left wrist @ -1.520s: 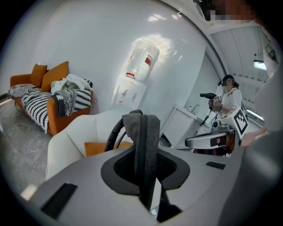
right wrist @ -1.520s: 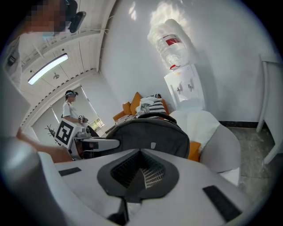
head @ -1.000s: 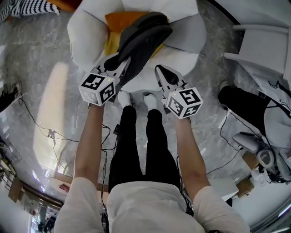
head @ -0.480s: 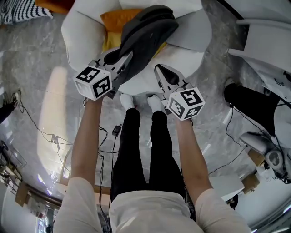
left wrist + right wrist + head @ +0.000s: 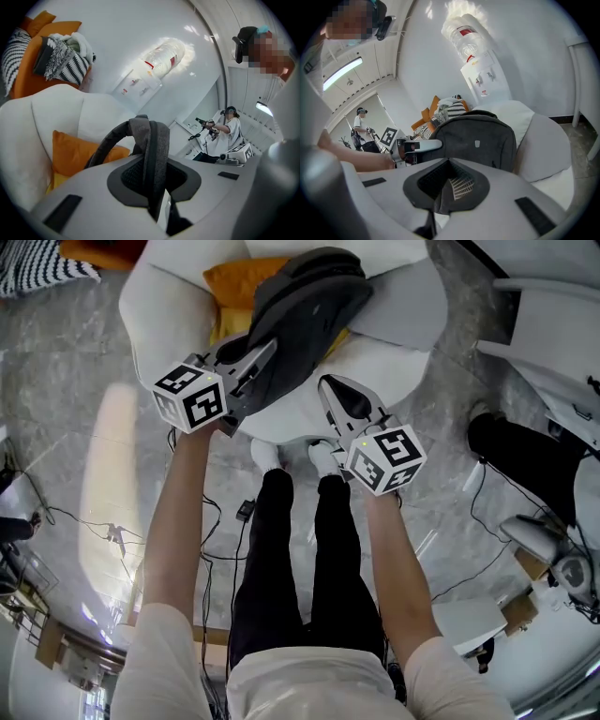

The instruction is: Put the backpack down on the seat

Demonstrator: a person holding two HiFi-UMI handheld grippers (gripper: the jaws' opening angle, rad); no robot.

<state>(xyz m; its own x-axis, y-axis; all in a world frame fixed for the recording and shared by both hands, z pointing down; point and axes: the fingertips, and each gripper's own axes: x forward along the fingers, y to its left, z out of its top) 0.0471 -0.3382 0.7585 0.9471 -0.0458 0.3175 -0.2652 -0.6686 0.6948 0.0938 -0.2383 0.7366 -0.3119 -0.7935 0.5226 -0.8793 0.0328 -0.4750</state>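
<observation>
Backpack of dark grey fabric (image 5: 305,301) sits in the hollow of the white upholstered armchair (image 5: 155,310). It is tilted, with its upper part over the square orange cushion (image 5: 230,277) that leans on the chair's back. Its bottom end is over the white seat pad, but both grippers hide whether it rests there. The left gripper (image 5: 253,359) is clenched on the backpack's grey webbing strap (image 5: 153,140), which rises from between its jaws and loops over toward the cushion. The right gripper (image 5: 339,388) hangs just beside the bag's near end, over the front of the seat. Its jaws are closed together with nothing between them, and the bag stands apart in front of it. Below the grippers, the person's white shoes (image 5: 265,454) stand on the grey marbled floor (image 5: 84,352), close against the chair's front edge. A striped black-and-white cushion (image 5: 37,259) lies well apart at the top left.
</observation>
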